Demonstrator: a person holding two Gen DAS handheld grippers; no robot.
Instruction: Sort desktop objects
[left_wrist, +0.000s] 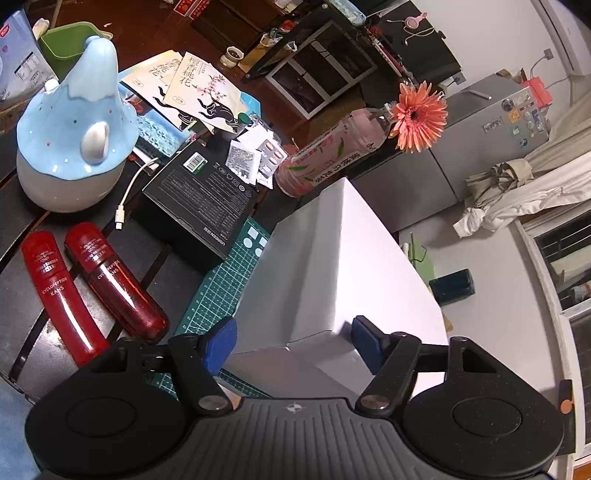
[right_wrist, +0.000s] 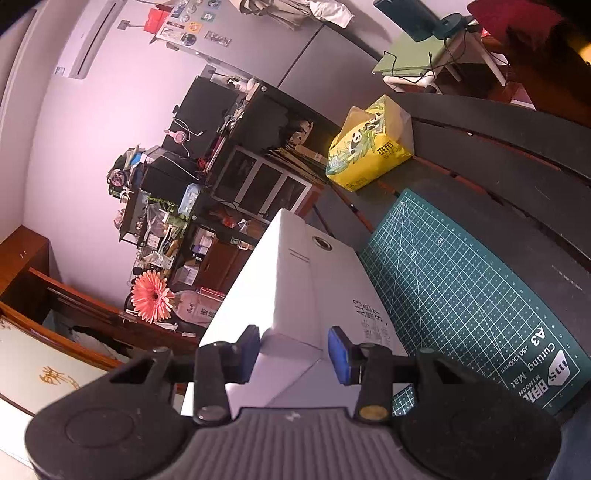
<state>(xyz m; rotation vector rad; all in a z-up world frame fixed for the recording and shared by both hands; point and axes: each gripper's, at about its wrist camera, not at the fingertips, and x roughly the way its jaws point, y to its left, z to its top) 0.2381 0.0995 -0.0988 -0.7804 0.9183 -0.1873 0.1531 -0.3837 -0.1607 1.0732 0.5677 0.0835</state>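
A large white box (left_wrist: 332, 266) stands on the green cutting mat (left_wrist: 221, 280). It also shows in the right wrist view (right_wrist: 295, 288). My left gripper (left_wrist: 293, 341) has its blue pads on either side of one end of the box and grips it. My right gripper (right_wrist: 295, 352) has its blue pads pressed on the other end's corner. Two red bottles (left_wrist: 92, 291) lie on the dark table left of the mat. A black box (left_wrist: 201, 201) sits behind them.
A blue and white ceramic jar (left_wrist: 74, 140), a white cable (left_wrist: 129, 192), pill packets (left_wrist: 255, 158), booklets (left_wrist: 199, 92) and a pink bottle holding an orange flower (left_wrist: 325, 151) crowd the far side. A yellow tissue pack (right_wrist: 369, 144) lies beyond the mat (right_wrist: 461, 295).
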